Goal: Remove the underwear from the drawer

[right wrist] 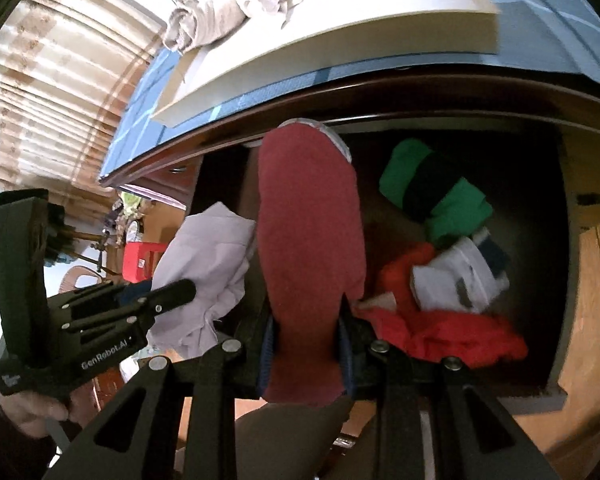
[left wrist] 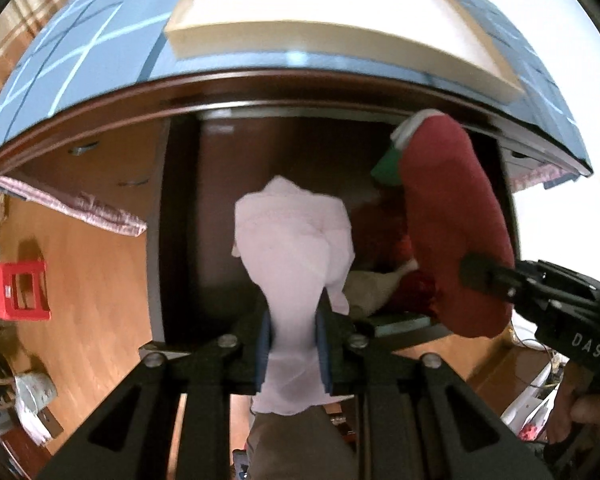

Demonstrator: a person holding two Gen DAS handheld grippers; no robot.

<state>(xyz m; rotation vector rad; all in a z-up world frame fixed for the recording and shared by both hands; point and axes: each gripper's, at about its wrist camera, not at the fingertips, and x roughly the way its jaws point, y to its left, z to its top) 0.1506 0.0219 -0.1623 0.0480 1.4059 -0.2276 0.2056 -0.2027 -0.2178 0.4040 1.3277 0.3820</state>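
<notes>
Left gripper (left wrist: 293, 350): jaws clamped on a pale pink garment (left wrist: 296, 236), which hangs bunched between the blue pads (left wrist: 265, 344), above the open drawer (left wrist: 220, 208). Right gripper (right wrist: 309, 354): jaws clamped on a dark red garment (right wrist: 310, 220), held lengthwise over the drawer, its white-trimmed end toward the dresser edge. The two garments hang just beside each other, apart.

Drawer contents, right wrist view: green-and-black rolled item (right wrist: 432, 196) at the back, white folded piece (right wrist: 460, 280) near it, bright red cloth (right wrist: 440, 332) in front.

Dresser top: blue checked cloth (left wrist: 84, 52), white tray (left wrist: 340, 44), beige crumpled fabric (right wrist: 228, 8) at the tray's far edge. Red stool (left wrist: 18, 292) on the floor.
</notes>
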